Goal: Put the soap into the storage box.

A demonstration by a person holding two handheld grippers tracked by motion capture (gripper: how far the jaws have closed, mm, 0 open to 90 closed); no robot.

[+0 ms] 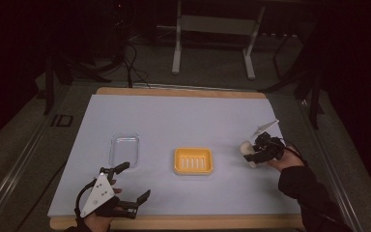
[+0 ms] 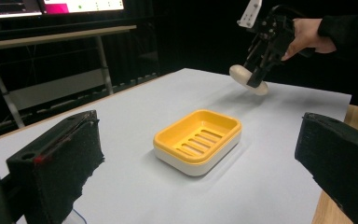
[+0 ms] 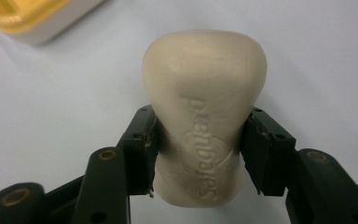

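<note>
Carrying the soap (image 3: 204, 126) is the step I am working through, and the bar is sitting crosswise between the right gripper (image 3: 199, 154) pads, pinched at its waist with the rounded end poking out ahead. In the left gripper view it is hanging just clear of the sheet (image 1: 183, 116), off to the right of the dish (image 1: 193, 161) and well apart from it. To do this well, I am judging that I should keep the squeeze steady, lift a little more so the bar clears the yellow rim, travel across to the dish, and lower the bar flat onto the slotted floor before letting go. Soap is slick, so a tilt or a jerk could let it slide out. The right gripper's jaws are closed about as far as the bar allows, both pads pressing on its sides. My left gripper (image 1: 130, 182) is resting near the table's front edge, jaws spread wide and holding nothing, with the clear lid (image 1: 125, 150) lying just beyond it.
</note>
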